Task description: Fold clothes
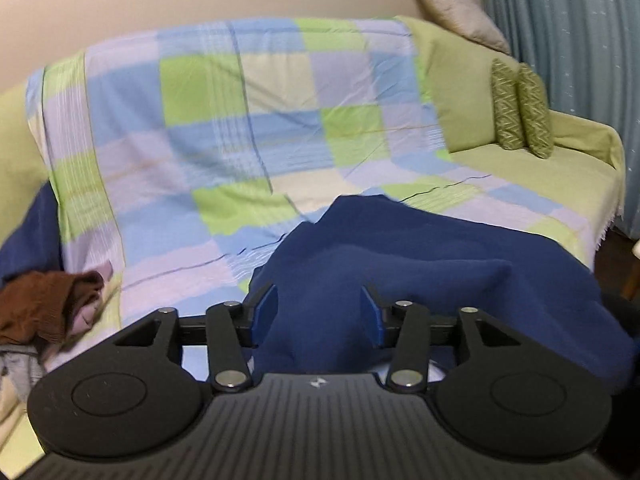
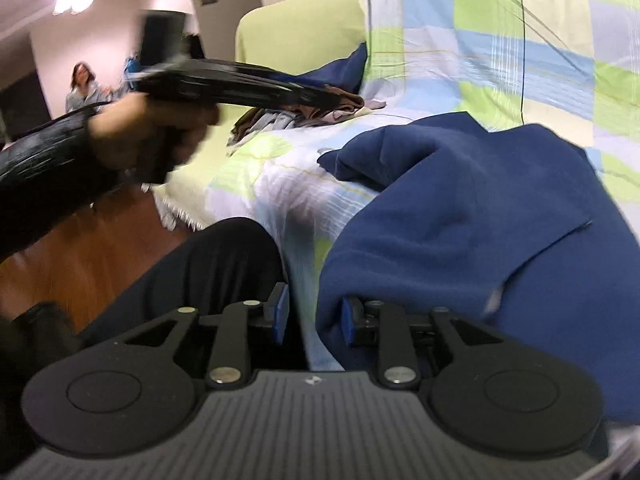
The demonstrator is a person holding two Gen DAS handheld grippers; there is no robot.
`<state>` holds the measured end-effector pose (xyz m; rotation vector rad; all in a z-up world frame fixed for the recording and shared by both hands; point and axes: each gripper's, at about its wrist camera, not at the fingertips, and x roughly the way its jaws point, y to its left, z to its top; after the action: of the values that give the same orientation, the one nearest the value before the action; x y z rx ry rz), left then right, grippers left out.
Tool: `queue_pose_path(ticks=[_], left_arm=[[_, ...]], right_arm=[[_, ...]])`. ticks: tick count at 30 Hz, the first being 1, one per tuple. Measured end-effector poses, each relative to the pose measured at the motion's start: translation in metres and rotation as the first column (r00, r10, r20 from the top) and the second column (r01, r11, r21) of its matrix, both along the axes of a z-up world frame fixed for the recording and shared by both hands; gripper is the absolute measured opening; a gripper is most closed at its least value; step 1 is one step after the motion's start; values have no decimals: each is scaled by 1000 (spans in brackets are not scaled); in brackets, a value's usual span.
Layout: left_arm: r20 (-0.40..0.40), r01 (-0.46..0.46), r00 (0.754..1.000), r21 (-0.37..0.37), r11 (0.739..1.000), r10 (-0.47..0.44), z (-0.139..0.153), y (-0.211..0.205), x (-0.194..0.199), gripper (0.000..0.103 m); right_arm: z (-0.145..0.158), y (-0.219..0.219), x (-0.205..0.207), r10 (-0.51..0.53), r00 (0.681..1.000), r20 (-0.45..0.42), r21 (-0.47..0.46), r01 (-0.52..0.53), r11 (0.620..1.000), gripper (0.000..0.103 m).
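Left gripper [image 1: 318, 312] first: its blue pads [image 1: 266, 312] stand wide apart with a hump of the navy garment [image 1: 420, 264] rising between them, and neither pad looks pressed in, so I read the jaws as spread, not pinching. Over on the right gripper [image 2: 314, 318], the pads are apart too, narrower; the right pad [image 2: 349, 320] sits against the garment's near edge while the left pad has only the checked throw [image 2: 256, 184] behind it, so nothing is clamped. The navy garment lies rumpled on the front of the sofa seat, spilling over the edge toward the person. My judgement: this is the early step, picking hold of the cloth before it gets spread flat, and the next move calls for each gripper to close on a true edge or corner, not on a bunched middle. Seen from the right wrist, the left hand [image 2: 152, 136] grips its tool pistol-style, held level and pointing across the sofa, blurred. Beyond, a heap of brown and grey clothes [image 1: 44, 316] waits at the left end of the seat, two patterned cushions [image 1: 520, 108] at the other.
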<state>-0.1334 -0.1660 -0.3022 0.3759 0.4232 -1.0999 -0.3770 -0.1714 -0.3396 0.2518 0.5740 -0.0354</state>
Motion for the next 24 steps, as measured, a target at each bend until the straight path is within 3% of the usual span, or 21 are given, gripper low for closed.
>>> queue_pose_path(ticks=[3,6,11,15,19,21,24], left_arm=[[-26,13,1000,39,999,-12,-15,-24,31,55],[-33,54,998,78,995,-52,-28,-46,47,61],[-48,112,993,127,986,-106,-48,-63,55,61],[-155,108,983,71,992,-96,-58,-57,83,67],[-233,127,966,43,991,-113,-72,-56,94,65],[-243,139,961,25,990,-128,-74,-57,96,55],[-225,153,963,14,988,-146,-72,-59,94,48]], right_arm=[[16,-23,-27,-70,996,53,47,68,997,28],[21,-64,-34,-194,977,82,42,191,981,45],[-6,-164,-1,-314,948,49,67,311,948,45],[-38,-226,42,-322,947,9,110,319,941,45],[-61,-243,65,-331,944,3,170,326,930,46],[-69,-247,69,-340,940,10,204,331,921,10],[-69,-242,61,-367,930,34,231,350,908,1]])
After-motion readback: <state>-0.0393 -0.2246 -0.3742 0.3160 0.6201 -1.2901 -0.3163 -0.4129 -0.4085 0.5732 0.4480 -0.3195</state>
